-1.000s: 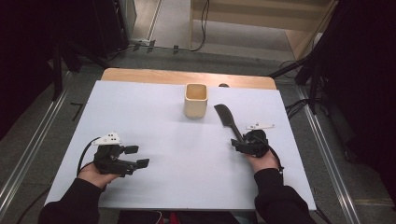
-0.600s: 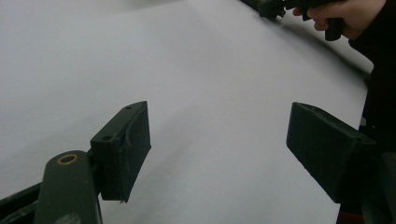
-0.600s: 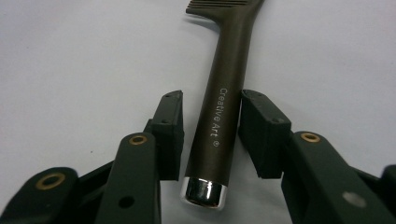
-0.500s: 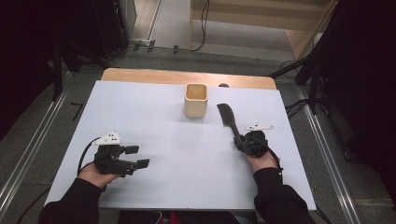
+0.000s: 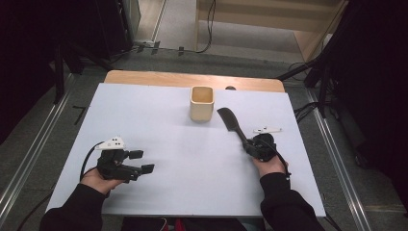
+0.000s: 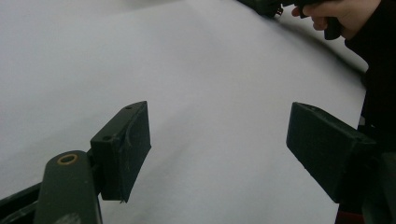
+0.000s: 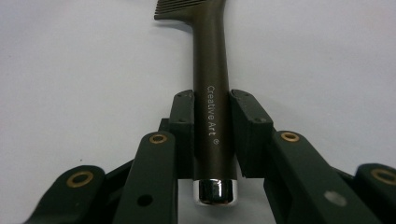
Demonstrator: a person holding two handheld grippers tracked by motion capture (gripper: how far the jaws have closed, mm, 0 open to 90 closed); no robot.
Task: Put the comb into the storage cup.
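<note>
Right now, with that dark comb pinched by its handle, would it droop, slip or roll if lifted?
The dark brown long-handled comb probably stays stiff: its thick handle runs straight. It might slip a little, since the handle looks smooth and rounded where the right gripper clamps it near the shiny metal end cap. Rolling seems unlikely; its flat toothed head should stop it.

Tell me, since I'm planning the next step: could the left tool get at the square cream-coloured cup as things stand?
Probably yes: the left tool is open and holds nothing, and only bare white table lies between it and the square cream-coloured cup.
</note>
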